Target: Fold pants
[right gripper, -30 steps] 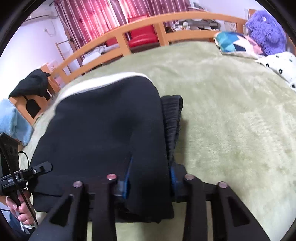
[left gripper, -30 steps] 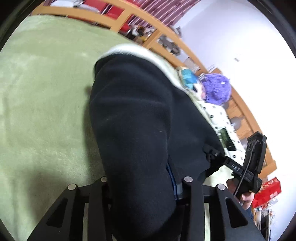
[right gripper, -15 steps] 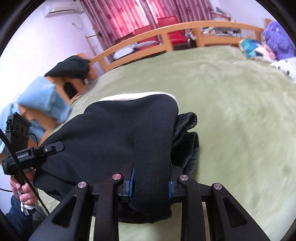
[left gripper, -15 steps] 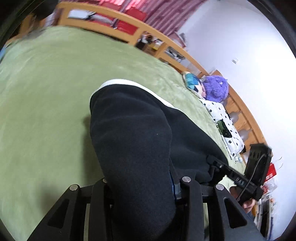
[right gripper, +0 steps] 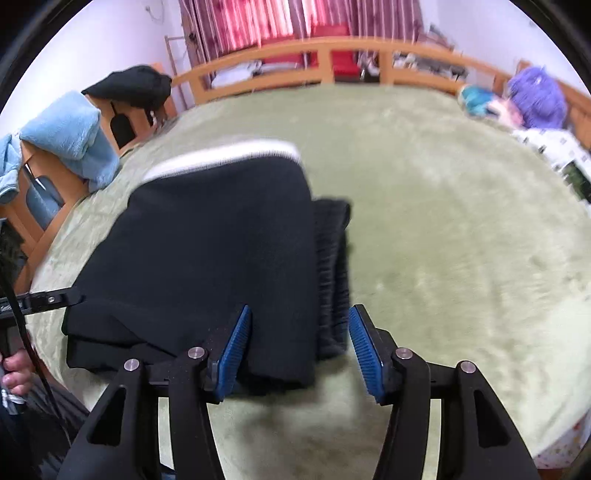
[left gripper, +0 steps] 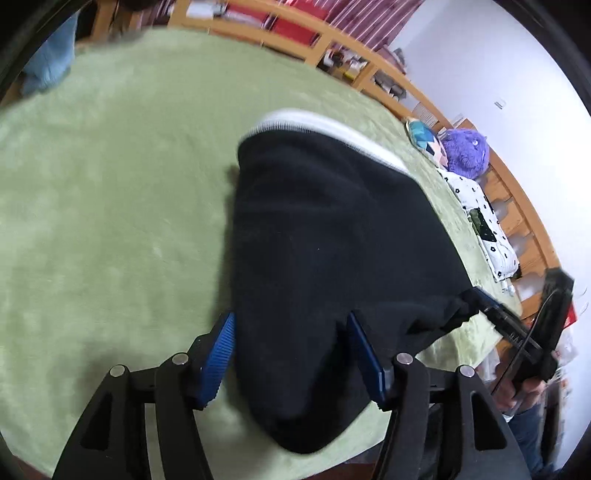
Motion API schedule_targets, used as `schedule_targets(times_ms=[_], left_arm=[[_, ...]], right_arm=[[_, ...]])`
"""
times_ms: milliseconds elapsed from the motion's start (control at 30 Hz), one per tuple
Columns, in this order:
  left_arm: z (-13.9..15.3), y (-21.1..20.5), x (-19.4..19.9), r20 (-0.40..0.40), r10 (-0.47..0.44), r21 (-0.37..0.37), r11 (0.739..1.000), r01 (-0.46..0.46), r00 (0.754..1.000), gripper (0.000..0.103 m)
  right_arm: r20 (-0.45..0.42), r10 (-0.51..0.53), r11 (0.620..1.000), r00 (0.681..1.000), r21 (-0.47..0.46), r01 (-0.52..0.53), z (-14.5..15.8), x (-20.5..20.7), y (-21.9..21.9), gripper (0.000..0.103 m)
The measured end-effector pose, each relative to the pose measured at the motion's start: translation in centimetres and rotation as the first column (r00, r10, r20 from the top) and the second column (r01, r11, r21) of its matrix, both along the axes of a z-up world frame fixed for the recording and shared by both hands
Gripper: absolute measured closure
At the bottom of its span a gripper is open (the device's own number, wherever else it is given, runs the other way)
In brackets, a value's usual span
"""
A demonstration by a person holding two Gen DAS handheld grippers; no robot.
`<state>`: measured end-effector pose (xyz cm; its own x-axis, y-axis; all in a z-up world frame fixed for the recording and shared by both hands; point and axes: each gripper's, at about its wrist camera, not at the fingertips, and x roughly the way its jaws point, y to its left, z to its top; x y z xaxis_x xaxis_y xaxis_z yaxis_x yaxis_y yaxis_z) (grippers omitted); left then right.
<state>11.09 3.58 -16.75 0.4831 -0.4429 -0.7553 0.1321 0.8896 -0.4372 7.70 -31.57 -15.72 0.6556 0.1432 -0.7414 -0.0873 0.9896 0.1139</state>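
I am holding my left gripper (left gripper: 290,341) and right gripper (right gripper: 299,334) with ribbed blue pads spread apart, released, straddling the near edge of the soft black fleece pants (left gripper: 332,236). They are lying folded, white band farthest, on the fuzzy green blanket (left gripper: 110,206).

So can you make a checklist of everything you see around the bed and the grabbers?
Surface: green blanket on the bed.
Job's things: black pants, folded, white waistband at the far end.
Clutter: purple plush, patterned pillow, dotted cloth, blue towel.
Grippers: left gripper open around the pants' near end; right gripper open around the fold's edge.
Cables: black cable on the other gripper.
Surroundings: wooden bed rail, red striped curtains.
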Motion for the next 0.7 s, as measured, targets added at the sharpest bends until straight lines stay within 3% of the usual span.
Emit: schedule_targets(times_ms=[100,200,267,300,333,400,600,700], left_arm=[[1.3,0.1,-0.9,0.041,0.014,0.006,1.0,-0.014,0.999,0.043],[1.5,0.2,-0.9,0.064,0.015,-0.06,0.998,-0.011,0.998,0.044],[0.3,-0.3,-1.0,0.041,0.004,-0.054,0.999,-0.002,0.999,0.049],[-0.3,-1.0,-1.2,0.034,0.004,-0.006,1.0,-0.004,0.999,0.052],[-1.1,-1.5,-1.5,0.03,-0.001,0.045,0.999,0.0,1.0,0.06],[-2.8,-2.2,-2.0,-0.006,-0.022,0.094,0.995,0.022,1.0,0.061],[-1.7,-0.4,-2.9,-0.007,0.005,0.045,0.999,-0.005,1.0,0.07],[0.0,-0.6,-3.1,0.047,-0.014,-0.012,1.0,0.015,0.999,0.07]], right_arm=[[0.074,0.036,0.999,0.997,0.019,-0.037,1.7,-1.4,1.2,0.049],[0.109,0.111,0.994,0.988,0.011,-0.113,1.7,-1.2,3.9,0.055],[0.082,0.163,0.986,0.983,0.01,-0.164,0.2,-0.5,5.5,0.076],[0.048,0.177,0.984,0.983,0.016,-0.178,-0.9,-0.5,6.0,0.079],[0.001,0.174,0.985,0.985,0.012,-0.174,-2.4,-0.1,6.1,0.08],[-0.033,0.178,0.984,0.984,-0.003,-0.178,-4.7,-0.5,5.7,0.081],[-0.07,0.176,0.984,0.982,-0.015,-0.177,-4.1,-2.1,5.4,0.082],[-0.033,0.157,0.987,0.987,0.04,-0.155,-2.6,-3.1,5.2,0.082]])
